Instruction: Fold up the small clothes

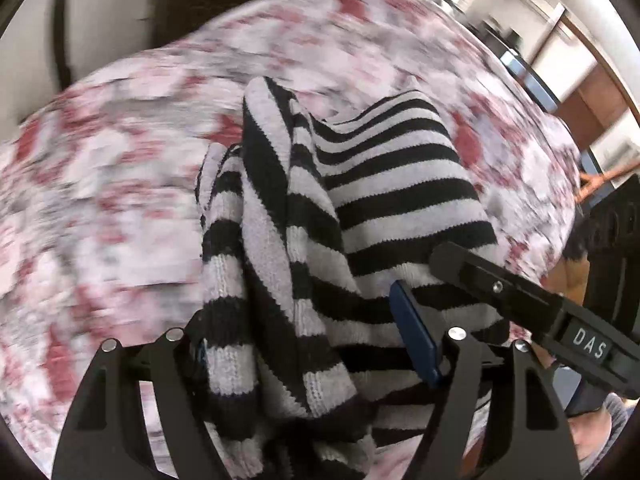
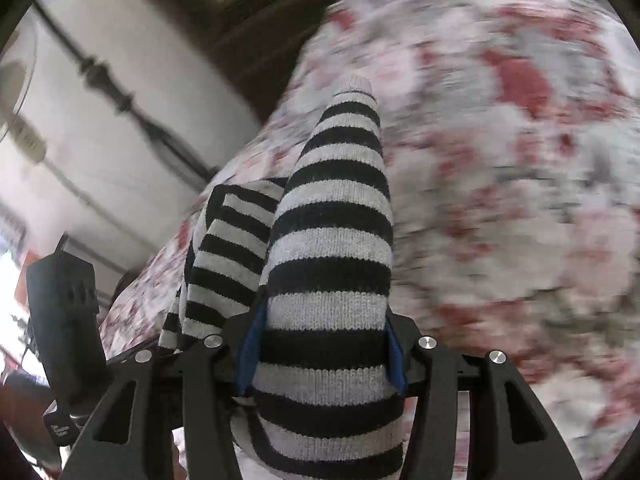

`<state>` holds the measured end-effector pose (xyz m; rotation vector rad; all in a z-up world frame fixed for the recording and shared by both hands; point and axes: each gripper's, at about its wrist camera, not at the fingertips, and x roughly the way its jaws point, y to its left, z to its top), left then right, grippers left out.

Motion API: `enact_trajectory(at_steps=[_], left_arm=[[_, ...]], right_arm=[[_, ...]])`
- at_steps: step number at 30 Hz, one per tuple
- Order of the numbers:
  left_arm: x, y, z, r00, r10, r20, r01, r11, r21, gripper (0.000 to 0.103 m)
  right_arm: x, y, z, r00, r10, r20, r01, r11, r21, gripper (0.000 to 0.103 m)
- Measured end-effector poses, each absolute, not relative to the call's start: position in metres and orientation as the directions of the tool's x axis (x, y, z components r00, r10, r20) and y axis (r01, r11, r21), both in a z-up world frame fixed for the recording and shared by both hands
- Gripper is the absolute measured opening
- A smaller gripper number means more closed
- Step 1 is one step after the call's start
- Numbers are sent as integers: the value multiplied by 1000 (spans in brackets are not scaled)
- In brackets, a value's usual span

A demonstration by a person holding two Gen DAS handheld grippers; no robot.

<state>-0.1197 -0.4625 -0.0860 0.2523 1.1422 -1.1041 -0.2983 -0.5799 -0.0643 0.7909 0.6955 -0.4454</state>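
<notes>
We have a small striped sweater [image 1: 304, 216], black and white, and we hold it up with both grippers so it hangs off the bed instead of lying in a heap. Our left gripper [image 1: 316, 344] has a thick bunch of the knit between its jaws, and the blue pad [image 1: 416, 340] presses into the cloth, so the jaws stand quite wide but they are pinching the sweater. Our right gripper [image 2: 322, 344] pinches another part, maybe a sleeve, with a blue pad on each side of it. We think we hold two places at once so the sweater can spread out between them and go down flat. Under it is the bedspread [image 1: 120, 184] with red and pink flowers, all blurry. That is the soft, wide place where we will likely lay the sweater to fold it. No fold is made yet, we think.
</notes>
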Motion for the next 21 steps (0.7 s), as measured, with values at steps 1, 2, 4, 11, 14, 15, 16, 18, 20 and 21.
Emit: enact_trajectory(at_steps=[1,2,4,11,14,15,16,18,20,21], left_arm=[[-135,-478,-90,-37,-568,-822,811,463,-357,73],[-145,-490,-93,-56,-565,-824,818,447,-362,73],[-172,-515,-107,-103,-544,-833,836,406,-369,73],[-215,-545,-167,-44,-376,-925,902,384,-200,99],[-198,-539,-181,-157,-362,-919,846,430,-314,99],[-190,-533,-186,-194,-362,-912,818,454,-354,99],[-184,-527,-187,-203,-367,-908,800,472,-370,99],[-178,-513,-184,-210,-391,-896,780,485,-394,99],[-180,-500,-172,-184,-412,-893,789,480,-383,99],[-179,-494,-167,-160,-412,-897,801,477,-362,99]], right_arm=[[-309,-587,-66,689,-123,-714,614,621,486,51],[-323,-596,-68,682,-140,-718,631,609,480,51],[-352,-609,-75,661,-175,-730,668,580,467,51],[-418,-645,-152,634,-155,-758,741,401,538,57],[-420,-641,-156,642,-182,-745,737,411,536,59],[-418,-640,-156,636,-189,-748,742,416,526,61],[-418,-639,-157,635,-192,-748,743,416,524,61],[-420,-641,-156,649,-178,-739,734,403,547,61],[-424,-636,-148,654,-180,-734,732,395,555,61],[-427,-632,-142,647,-194,-737,740,393,546,61]])
